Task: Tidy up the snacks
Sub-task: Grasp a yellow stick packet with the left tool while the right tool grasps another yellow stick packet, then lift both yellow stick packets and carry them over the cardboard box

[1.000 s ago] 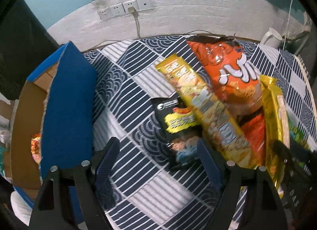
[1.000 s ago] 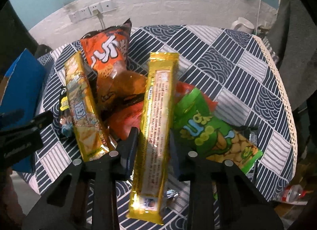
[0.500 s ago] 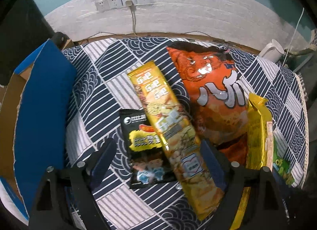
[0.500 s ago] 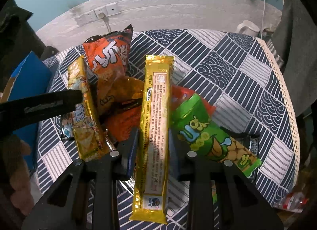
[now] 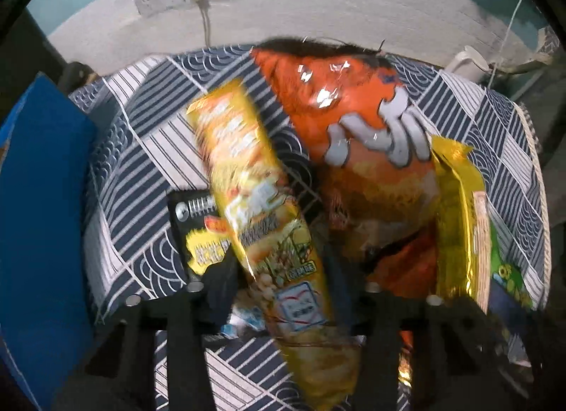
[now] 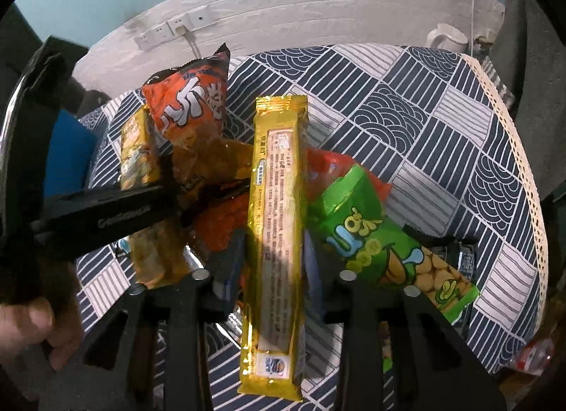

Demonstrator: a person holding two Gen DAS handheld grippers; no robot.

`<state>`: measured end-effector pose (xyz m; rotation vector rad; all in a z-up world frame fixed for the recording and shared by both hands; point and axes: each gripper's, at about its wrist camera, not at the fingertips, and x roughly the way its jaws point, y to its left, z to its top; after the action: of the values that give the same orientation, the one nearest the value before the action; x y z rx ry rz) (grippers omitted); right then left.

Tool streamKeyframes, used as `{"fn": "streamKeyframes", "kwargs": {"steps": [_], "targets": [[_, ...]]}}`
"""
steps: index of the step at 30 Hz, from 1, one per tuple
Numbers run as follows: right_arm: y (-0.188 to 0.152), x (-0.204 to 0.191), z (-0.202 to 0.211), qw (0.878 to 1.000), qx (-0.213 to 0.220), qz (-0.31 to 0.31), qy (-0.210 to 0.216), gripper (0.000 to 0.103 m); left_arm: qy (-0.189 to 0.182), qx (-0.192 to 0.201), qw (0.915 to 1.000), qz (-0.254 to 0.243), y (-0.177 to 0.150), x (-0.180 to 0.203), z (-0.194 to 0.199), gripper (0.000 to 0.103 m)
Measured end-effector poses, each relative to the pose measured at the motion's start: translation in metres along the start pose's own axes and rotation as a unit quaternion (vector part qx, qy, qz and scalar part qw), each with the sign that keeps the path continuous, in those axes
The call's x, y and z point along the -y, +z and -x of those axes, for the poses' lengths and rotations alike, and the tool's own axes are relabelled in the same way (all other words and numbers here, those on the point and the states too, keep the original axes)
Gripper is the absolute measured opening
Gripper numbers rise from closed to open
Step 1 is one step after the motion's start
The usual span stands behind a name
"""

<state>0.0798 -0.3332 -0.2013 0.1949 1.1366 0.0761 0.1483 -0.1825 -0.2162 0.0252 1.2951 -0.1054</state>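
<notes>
Yellow cracker pack (image 5: 269, 234) now between left hand-held gripper (image 5: 283, 290) fingers.

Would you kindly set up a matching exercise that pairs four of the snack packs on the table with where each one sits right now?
Things:
1. gold biscuit pack
2. yellow cracker pack
3. green pea-snack bag
4. orange chip bag

Places:
A. on the table just right of the right gripper
B. between the fingers of the left gripper
C. farthest back, toward the wall
D. clamped between the right gripper's fingers

Pairs: 1-D, 2-B, 3-A, 4-C
</notes>
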Motion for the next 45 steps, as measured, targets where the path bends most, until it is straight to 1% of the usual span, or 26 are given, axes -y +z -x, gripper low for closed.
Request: {"fn": "streamKeyframes", "kwargs": {"steps": [1,4,6,8,12,14,16,18,21,23,24,26,27,28,29,31,34,38,45], "targets": [[0.001,0.000,-0.001,1.000,0.000,-0.002,-0.001,0.040,-0.001,0.000,1.0000,-0.002,-0.001,-0.002,0.000,0.038],[0.003,-0.003,-0.005,1.000,-0.001,0.001,-0.001,0.040,-0.007,0.000,0.9999,-0.014,-0.006,-0.006,0.004,0.033],[0.004,-0.006,-0.007,1.000,0.001,0.008,-0.003,0.039,-0.015,-0.003,0.9997,-0.016,-0.010,-0.013,0.008,0.033],[0.005,-0.011,-0.007,1.000,0.006,0.017,-0.012,0.034,-0.020,-0.007,0.9997,-0.014,-0.013,-0.020,0.009,0.033],[0.009,-0.012,-0.010,1.000,0.002,0.015,-0.017,0.035,-0.026,-0.012,0.9995,-0.011,-0.017,-0.030,0.012,0.035],[0.010,-0.010,-0.013,1.000,-0.003,0.007,-0.021,0.035,-0.027,-0.013,0.9995,-0.012,-0.016,-0.031,0.011,0.041],[0.012,-0.009,-0.017,1.000,-0.007,0.001,-0.023,0.035,-0.018,-0.013,0.9996,-0.015,-0.015,-0.029,0.007,0.054],[0.013,-0.009,-0.020,1.000,-0.009,0.001,-0.026,0.035,-0.012,-0.013,0.9997,-0.016,-0.010,-0.032,0.002,0.062],[0.013,-0.011,-0.024,0.999,-0.011,0.009,-0.034,0.035,-0.005,-0.013,0.9998,-0.017,-0.005,-0.031,-0.003,0.066],[0.013,-0.011,-0.024,0.999,-0.009,0.011,-0.035,0.035,-0.001,-0.011,0.9997,-0.020,0.000,-0.030,-0.005,0.066],[0.013,-0.010,-0.023,0.999,-0.007,0.012,-0.035,0.033,-0.001,-0.009,0.9997,-0.021,0.001,-0.029,-0.006,0.066],[0.013,-0.010,-0.021,0.999,-0.003,0.014,-0.036,0.030,-0.005,-0.004,0.9998,-0.021,0.003,-0.031,-0.004,0.062],[0.013,-0.010,-0.019,0.999,-0.001,0.015,-0.037,0.029,-0.009,0.000,0.9998,-0.020,0.003,-0.032,-0.002,0.052],[0.013,-0.011,-0.018,0.999,0.001,0.016,-0.038,0.029,-0.011,0.007,0.9997,-0.021,0.004,-0.031,0.001,0.039],[0.013,-0.010,-0.016,0.999,0.003,0.016,-0.039,0.029,-0.015,0.011,0.9996,-0.023,0.005,-0.028,0.003,0.032],[0.012,-0.010,-0.013,0.999,0.007,0.016,-0.040,0.028,-0.009,0.014,0.9994,-0.032,0.003,-0.025,0.006,0.031],[0.012,-0.011,-0.005,0.999,0.014,0.015,-0.039,0.028,0.008,0.030,0.9987,-0.039,-0.003,-0.027,0.014,0.031],[0.011,-0.015,0.007,0.999,0.025,0.018,-0.036,0.028,0.007,0.037,0.9985,-0.039,-0.008,-0.036,0.023,0.031],[0.010,-0.025,0.026,0.998,0.039,0.028,-0.041,0.028,0.023,0.062,0.9970,-0.040,-0.016,-0.049,0.049,0.031]]}}
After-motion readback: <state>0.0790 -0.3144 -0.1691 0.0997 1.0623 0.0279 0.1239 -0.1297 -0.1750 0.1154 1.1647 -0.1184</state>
